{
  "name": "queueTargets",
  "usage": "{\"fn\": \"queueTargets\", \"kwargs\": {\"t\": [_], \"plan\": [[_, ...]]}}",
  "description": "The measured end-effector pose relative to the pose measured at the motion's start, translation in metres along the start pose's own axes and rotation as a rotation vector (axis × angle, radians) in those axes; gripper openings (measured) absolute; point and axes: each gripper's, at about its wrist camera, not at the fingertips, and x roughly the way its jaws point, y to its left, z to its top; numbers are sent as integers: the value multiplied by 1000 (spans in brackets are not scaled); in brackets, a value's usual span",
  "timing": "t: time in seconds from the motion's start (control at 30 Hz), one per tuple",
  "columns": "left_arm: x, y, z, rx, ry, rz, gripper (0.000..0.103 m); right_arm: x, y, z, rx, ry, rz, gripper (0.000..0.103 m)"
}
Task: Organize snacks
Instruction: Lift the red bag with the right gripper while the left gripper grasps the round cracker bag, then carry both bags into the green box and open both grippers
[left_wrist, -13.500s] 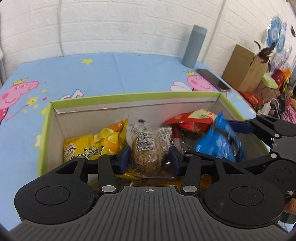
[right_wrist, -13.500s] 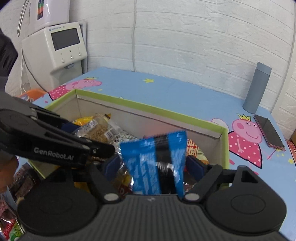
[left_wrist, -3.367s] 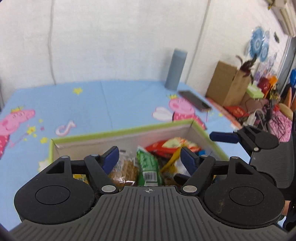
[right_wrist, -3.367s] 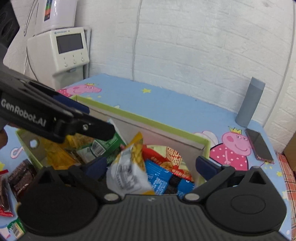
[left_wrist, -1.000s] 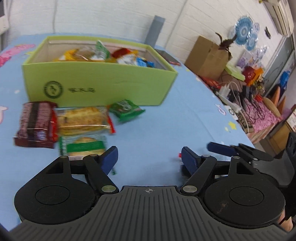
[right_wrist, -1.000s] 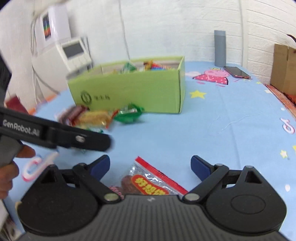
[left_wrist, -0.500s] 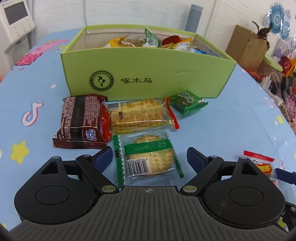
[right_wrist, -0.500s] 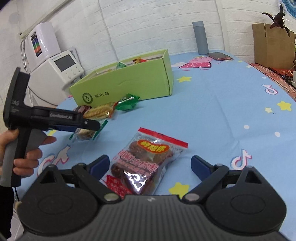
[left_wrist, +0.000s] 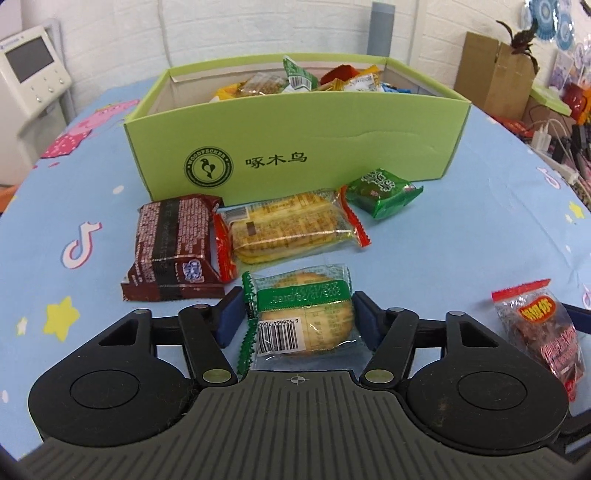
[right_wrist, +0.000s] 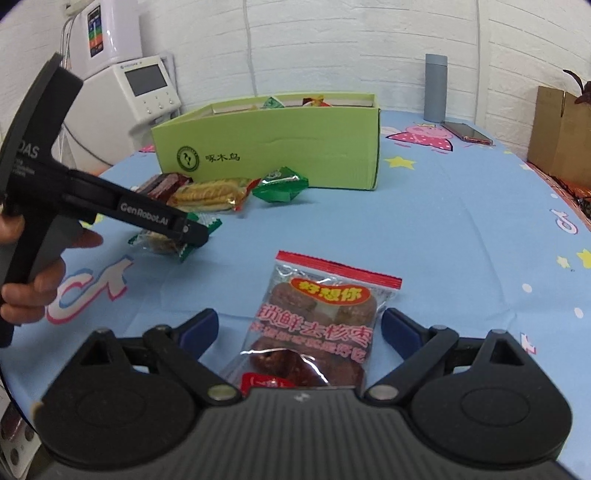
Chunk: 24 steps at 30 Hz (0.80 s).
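A green snack box (left_wrist: 295, 147) holds several packets. In front of it lie a brown packet (left_wrist: 173, 243), a yellow cracker packet (left_wrist: 288, 229) and a small green packet (left_wrist: 384, 190). My left gripper (left_wrist: 297, 317) is open around a green-banded biscuit packet (left_wrist: 303, 314), pads close on each side. My right gripper (right_wrist: 299, 328) is open around a clear red-topped date packet (right_wrist: 321, 325) lying on the blue tablecloth. The date packet also shows in the left wrist view (left_wrist: 539, 328). The box also shows in the right wrist view (right_wrist: 280, 147).
A grey bottle (right_wrist: 436, 88) and a phone (right_wrist: 467, 133) lie behind the box. A cardboard box (right_wrist: 561, 136) stands at the right. A white machine (right_wrist: 144, 88) stands at the left. Cables (left_wrist: 554, 136) lie at the right table edge.
Both grippers have come down close over the table. The left one now straddles the biscuit packet and its jaws have narrowed. The right one straddles the date packet.
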Motion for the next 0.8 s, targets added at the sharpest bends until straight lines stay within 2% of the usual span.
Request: {"fn": "queueTargets", "kwargs": {"t": [0.13,0.2,0.27,0.3,0.33,0.4,0.5,0.57,0.6,0.63,0.67,0.8], "plan": [[-11,4,-9,-20,11,-22,49,-4,6,-4,-47,23,-56,94],[-17,5,-13,-29,23,-40,50,-7,7,-5,-34,30,-52,94],[-22,7,-19,-32,30,-68,57,-11,7,-8,-25,30,-54,94],[-23,8,-21,-29,29,-75,65,-12,7,-9,-24,27,-57,94],[-22,9,-22,-31,26,-72,69,-12,7,-10,-22,22,-59,94],[-21,6,-23,-23,22,-40,69,-11,8,-8,-13,25,-66,94],[-20,5,-23,-10,17,-36,68,-12,8,-8,-4,27,-64,94],[-20,4,-25,8,0,-25,63,-13,8,-11,6,11,-63,94],[-20,3,-26,25,-12,-13,54,-15,7,-13,14,0,-63,91],[-21,4,-26,34,-17,-20,47,-17,6,-14,12,-8,-74,82],[-22,5,-26,31,-15,-35,45,-19,6,-15,8,-12,-92,76],[-26,14,-23,-13,7,-109,41,-29,-9,-11,99,-2,-28,72]]}}
